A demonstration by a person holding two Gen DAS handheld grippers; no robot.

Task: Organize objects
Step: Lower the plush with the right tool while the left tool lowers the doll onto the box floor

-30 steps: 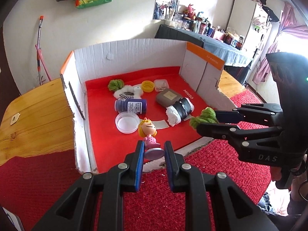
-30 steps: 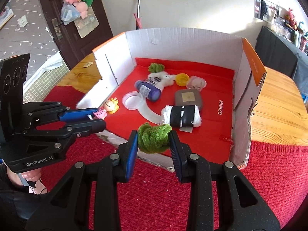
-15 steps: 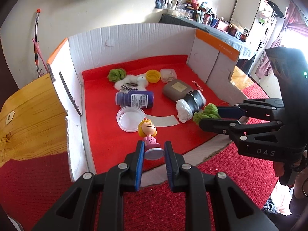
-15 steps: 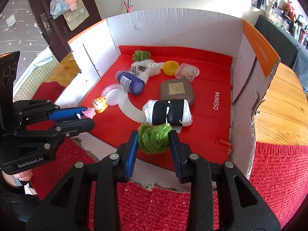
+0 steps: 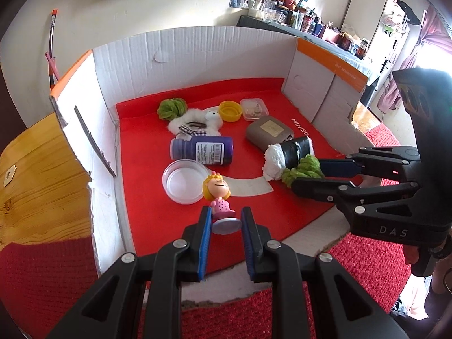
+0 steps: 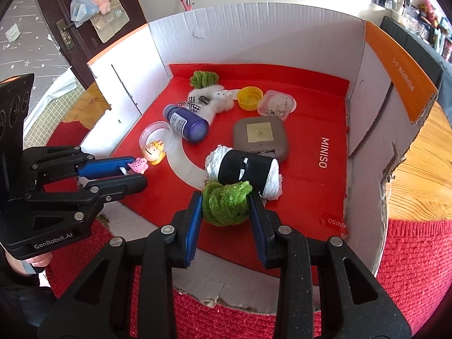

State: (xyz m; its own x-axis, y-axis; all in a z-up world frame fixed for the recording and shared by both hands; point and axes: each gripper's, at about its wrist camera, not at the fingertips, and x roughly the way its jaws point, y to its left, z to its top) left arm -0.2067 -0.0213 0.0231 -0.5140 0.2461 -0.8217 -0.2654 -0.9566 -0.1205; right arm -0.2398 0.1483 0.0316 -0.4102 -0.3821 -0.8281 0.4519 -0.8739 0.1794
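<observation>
Inside the cardboard box (image 5: 197, 53), over its red floor near the open front edge, the left gripper (image 5: 226, 223) is clamping a small doll figurine (image 5: 217, 195) by its round base, the doll standing upright with its yellow-haired head toward the back wall. Just behind it, a clear round lid (image 5: 183, 178) is lying flat, and a purple bottle (image 5: 202, 151) is resting on its side, long axis running across the box, cap toward the left wall. Toward the back wall, one green yarn tuft (image 5: 171, 108), one white plush (image 5: 195, 123), one yellow cap (image 5: 230, 110) and one clear small container (image 5: 253, 108) are sitting. Further right, a grey case (image 5: 268, 131) is lying flat beside a sushi-roll toy (image 5: 288, 156). The right gripper (image 6: 226, 206) is squeezing a second green yarn tuft (image 6: 226, 203), touching that roll.
</observation>
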